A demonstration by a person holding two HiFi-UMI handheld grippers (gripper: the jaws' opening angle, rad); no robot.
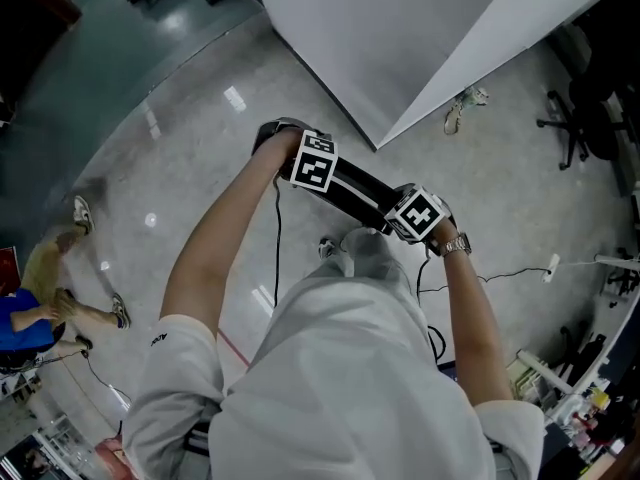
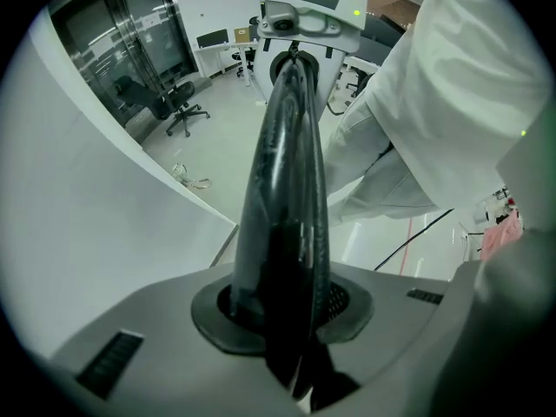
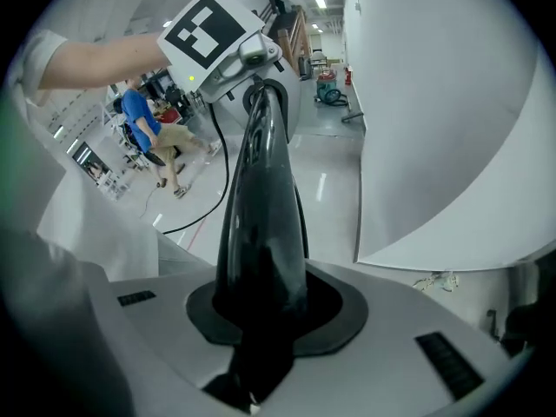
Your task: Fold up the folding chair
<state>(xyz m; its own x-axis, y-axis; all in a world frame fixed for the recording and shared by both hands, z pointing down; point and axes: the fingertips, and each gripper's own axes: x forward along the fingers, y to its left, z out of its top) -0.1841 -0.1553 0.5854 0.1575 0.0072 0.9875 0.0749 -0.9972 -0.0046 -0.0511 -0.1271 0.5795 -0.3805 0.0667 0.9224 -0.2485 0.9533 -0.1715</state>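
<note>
Shirt: loose white shirt (image 1: 340, 368) of the person fills the bottom of the head view, with both bare forearms reaching forward from it.
Right gripper: the right gripper (image 1: 412, 215), grey-bodied with a black-and-white marker cube, sits closest to the body. Its jaws are clamped on one end of the chair, which rises straight out from between them in its own view (image 3: 261, 320).
Folding chair: a long, narrow, glossy black folding chair (image 1: 355, 190), collapsed to a flat bar, hangs in the air between the two grippers, clear of the floor.
Left gripper: the left gripper (image 1: 305, 168) is further out from the body, pointing down and clenched on the chair's other end (image 2: 287, 320).
Axis: the chair's long axis runs straight from one gripper to the other, slanting in the head view from upper left to lower right. Each gripper view looks down the black bar (image 2: 287, 189) (image 3: 261, 207) to the opposite gripper at its far end.
Nearer hand: the right. The left holds the outer end.
Stage: the chair looks already folded and is held at both ends.
Next move: probably carrying or setting it down, with both ends moving together along that shared axis.
Floor: pale polished grey floor (image 1: 200, 148) lies below, crossed by a thin black cable (image 1: 277, 238).
Beyond: a large white panel (image 1: 400, 38) is ahead, a black office chair (image 1: 585, 118) is at the right edge, and a seated person in blue (image 1: 25, 313) is far left.
</note>
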